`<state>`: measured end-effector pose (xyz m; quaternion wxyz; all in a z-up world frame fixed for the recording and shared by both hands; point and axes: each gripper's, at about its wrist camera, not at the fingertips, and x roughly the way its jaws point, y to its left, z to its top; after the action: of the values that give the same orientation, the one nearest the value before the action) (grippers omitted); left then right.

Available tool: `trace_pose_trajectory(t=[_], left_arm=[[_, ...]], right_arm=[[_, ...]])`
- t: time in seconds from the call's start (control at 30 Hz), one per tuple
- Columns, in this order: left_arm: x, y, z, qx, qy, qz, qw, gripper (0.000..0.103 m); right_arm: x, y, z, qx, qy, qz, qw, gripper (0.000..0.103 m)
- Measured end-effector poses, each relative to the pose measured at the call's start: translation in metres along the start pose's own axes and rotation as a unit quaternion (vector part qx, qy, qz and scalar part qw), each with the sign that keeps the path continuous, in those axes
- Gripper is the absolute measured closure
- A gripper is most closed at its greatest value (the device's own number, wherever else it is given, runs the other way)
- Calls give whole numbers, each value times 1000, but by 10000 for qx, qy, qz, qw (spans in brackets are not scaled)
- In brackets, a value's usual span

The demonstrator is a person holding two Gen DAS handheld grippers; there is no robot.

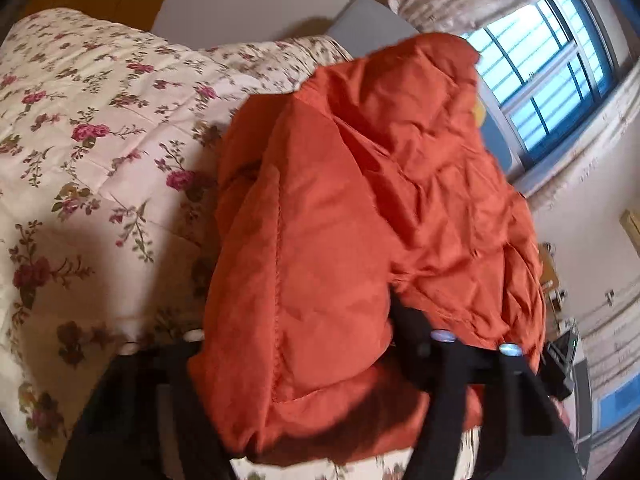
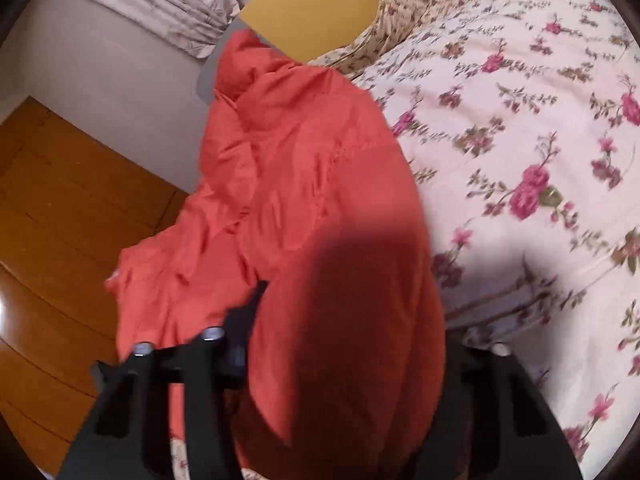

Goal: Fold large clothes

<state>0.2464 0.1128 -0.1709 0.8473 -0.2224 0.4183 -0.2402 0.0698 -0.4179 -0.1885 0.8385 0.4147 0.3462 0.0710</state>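
An orange-red padded jacket [image 1: 360, 220] fills the middle of the left wrist view and hangs bunched over a floral bedspread [image 1: 80, 140]. My left gripper [image 1: 320, 344] is shut on the jacket, with thick fabric packed between its black fingers [image 1: 408, 332]. In the right wrist view the same jacket [image 2: 312, 200] drapes forward from my right gripper [image 2: 344, 340], which is shut on it; its left finger [image 2: 244, 320] shows against the cloth, and the right finger is hidden behind the fabric. Part of the jacket trails toward the bed's edge.
The bed's floral quilt [image 2: 520, 140] spreads to the right. A wooden floor [image 2: 60, 220] lies to the left of the bed. A window [image 1: 552, 68] with curtains and a grey headboard [image 1: 368, 24] lie beyond. A yellow panel [image 2: 308, 12] sits at the bed's far end.
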Motion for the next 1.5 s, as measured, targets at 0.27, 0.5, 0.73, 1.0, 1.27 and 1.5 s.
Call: trace_pose_trajectory(t=[0.27,0.5,0.73,1.0,1.27,1.5], left_arm=[[-32,-12,-35,281,151,-168,9994,63],[-68,-13,-82,415,253,-275,9984,63],[-99,-15,-117,485,264,-166,9983,55],[-133,-28,-101,761,-278,354,9961,40],[-129,-64,-102,2389,-94,1455,9600,34],[-114,-76,-48,1611,-820,677,9812,3]], right_arm=[[-43,-3,-27,-84,174,29,9998,67],[-94,-12,-77,38,228,40,9997,66],[-132,0,-110,-205,121,-491,9985,49],[-166,43,-80,-1197,-875,-1557,9766,20],[-108,88,-48,-2168,-549,-2355,9458,18],[-52,78,-50,-2605,-323,-2672,9272,35]])
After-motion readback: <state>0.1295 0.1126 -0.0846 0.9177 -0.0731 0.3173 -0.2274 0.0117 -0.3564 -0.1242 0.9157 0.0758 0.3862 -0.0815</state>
